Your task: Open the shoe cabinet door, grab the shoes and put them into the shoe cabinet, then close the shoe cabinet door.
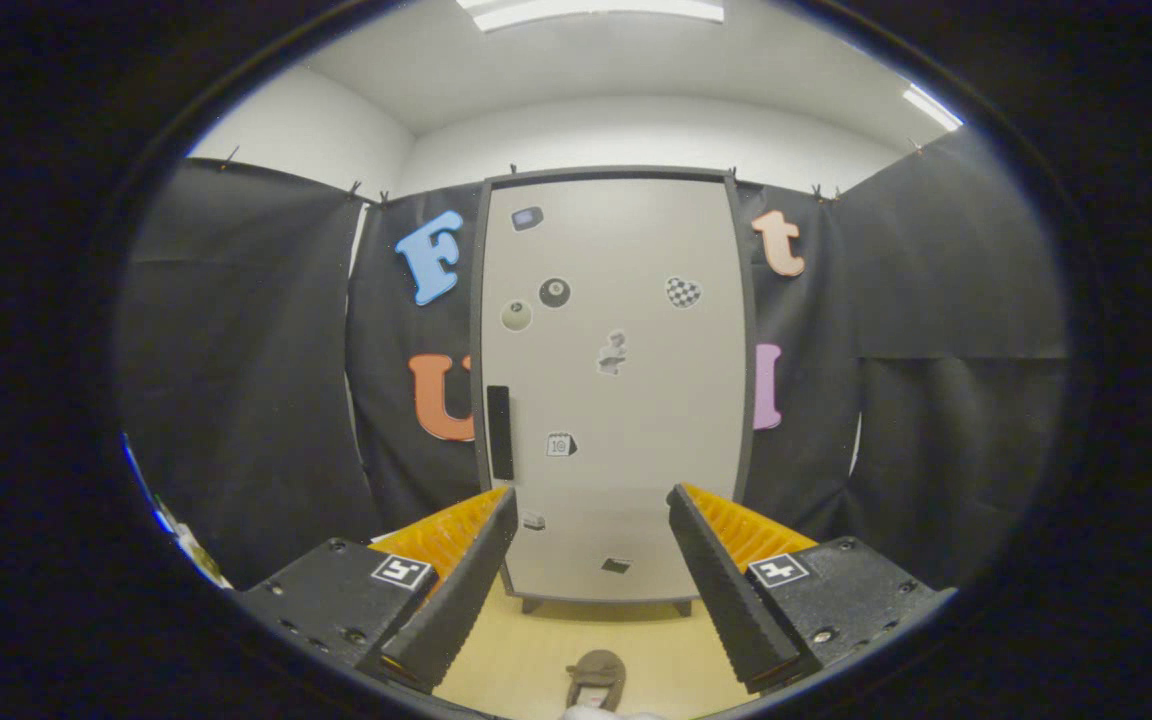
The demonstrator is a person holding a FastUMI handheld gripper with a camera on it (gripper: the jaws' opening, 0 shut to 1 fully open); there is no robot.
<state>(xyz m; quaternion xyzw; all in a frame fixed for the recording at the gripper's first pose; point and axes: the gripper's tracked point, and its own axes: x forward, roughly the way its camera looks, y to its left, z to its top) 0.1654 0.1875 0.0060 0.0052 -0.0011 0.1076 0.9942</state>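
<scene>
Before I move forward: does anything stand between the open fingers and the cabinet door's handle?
Nothing visible does. The gripper is open and empty, the handle lies beyond its fingers on the closed door, and the shoe sits lower on the floor.

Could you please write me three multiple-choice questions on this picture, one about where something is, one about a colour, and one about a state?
1. Where does the shoe lie?
A. on the floor in front of the cabinet, between the gripper's fingers
B. inside the cabinet
C. on top of the cabinet

2. What colour is the handle on the cabinet door?
A. white
B. black
C. red

3. How does the gripper stand?
A. shut on the shoe
B. shut on the handle
C. open, holding nothing

Answers:
1. A, since the brown shoe rests on the floor before the cabinet's foot, low between the fingers.
2. B, since the upright bar by the door's left edge is black.
3. C, since the fingers are wide apart with the closed door seen between them.
</scene>
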